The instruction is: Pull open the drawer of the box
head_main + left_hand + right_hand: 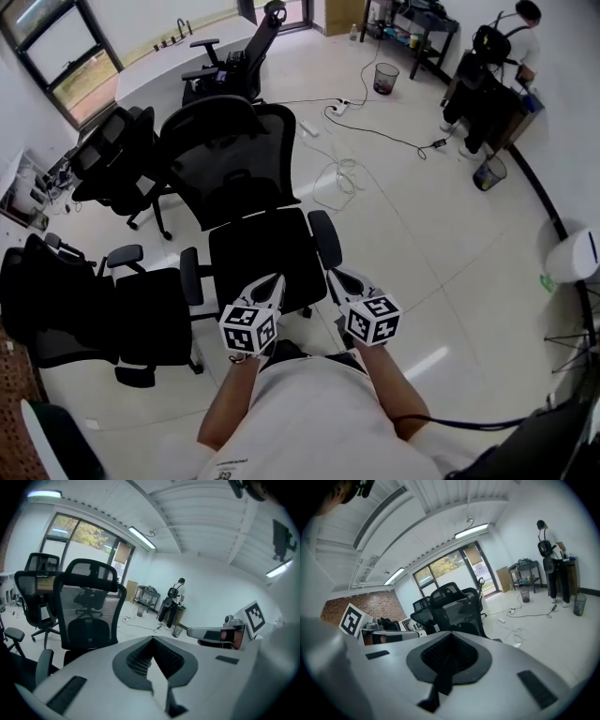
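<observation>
Pressing together on nothing, the fingers of the left gripper (153,640) and of the right gripper (449,638) are both closed, held side by side just in front of the person's chest. Neither a box nor its drawer shows in any view, so the task looks not yet begun. Ahead stand black office chairs (251,187) and loose cables (339,173) on the floor (412,244). Moving about to search risks snagging either, and closed fingers would only bump a handle.
</observation>
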### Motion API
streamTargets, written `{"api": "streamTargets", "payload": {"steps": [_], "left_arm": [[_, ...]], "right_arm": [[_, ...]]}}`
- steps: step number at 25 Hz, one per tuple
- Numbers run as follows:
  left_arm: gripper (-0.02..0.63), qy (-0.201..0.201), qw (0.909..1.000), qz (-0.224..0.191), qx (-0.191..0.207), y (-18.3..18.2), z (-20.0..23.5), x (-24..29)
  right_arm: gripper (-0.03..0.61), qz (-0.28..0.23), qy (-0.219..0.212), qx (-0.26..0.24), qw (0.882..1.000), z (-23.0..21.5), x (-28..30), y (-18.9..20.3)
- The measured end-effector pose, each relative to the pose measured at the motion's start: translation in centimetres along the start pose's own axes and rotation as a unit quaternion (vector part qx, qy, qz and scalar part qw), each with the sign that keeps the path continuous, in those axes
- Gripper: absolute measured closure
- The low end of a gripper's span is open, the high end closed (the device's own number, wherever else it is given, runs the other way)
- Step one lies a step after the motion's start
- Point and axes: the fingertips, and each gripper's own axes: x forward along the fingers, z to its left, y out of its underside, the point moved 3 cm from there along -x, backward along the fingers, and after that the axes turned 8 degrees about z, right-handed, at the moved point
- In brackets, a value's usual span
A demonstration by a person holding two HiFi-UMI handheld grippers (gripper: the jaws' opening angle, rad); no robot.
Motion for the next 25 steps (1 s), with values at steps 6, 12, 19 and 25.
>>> {"api": "streamTargets", "payload": {"steps": [6, 12, 19, 25], "left_arm": [[0.614, 0.052, 0.9973, 0.021, 0.048, 0.5, -7.1, 3.1], [0.614, 0.104, 0.9898, 0.041, 0.089, 1.7, -14.0, 5.7], [0.614, 0.166, 0.9753, 0.065, 0.131, 3.7, -21.7, 8.7], [0.614, 0.226, 0.9528, 0.09, 0.182, 5.3, -28.0, 10.6]], "right_arm": [[0.592, -0.018, 0.045, 0.021, 0.999, -4.2, -6.0, 1.8], [0.592, -0.047, 0.096, 0.049, 0.993, -7.8, -12.4, 3.8], [0.592, -0.074, 0.156, 0.088, 0.981, -11.7, -19.8, 7.4], [0.592, -0.11, 0.211, 0.128, 0.963, -14.0, -25.3, 10.1]]}}
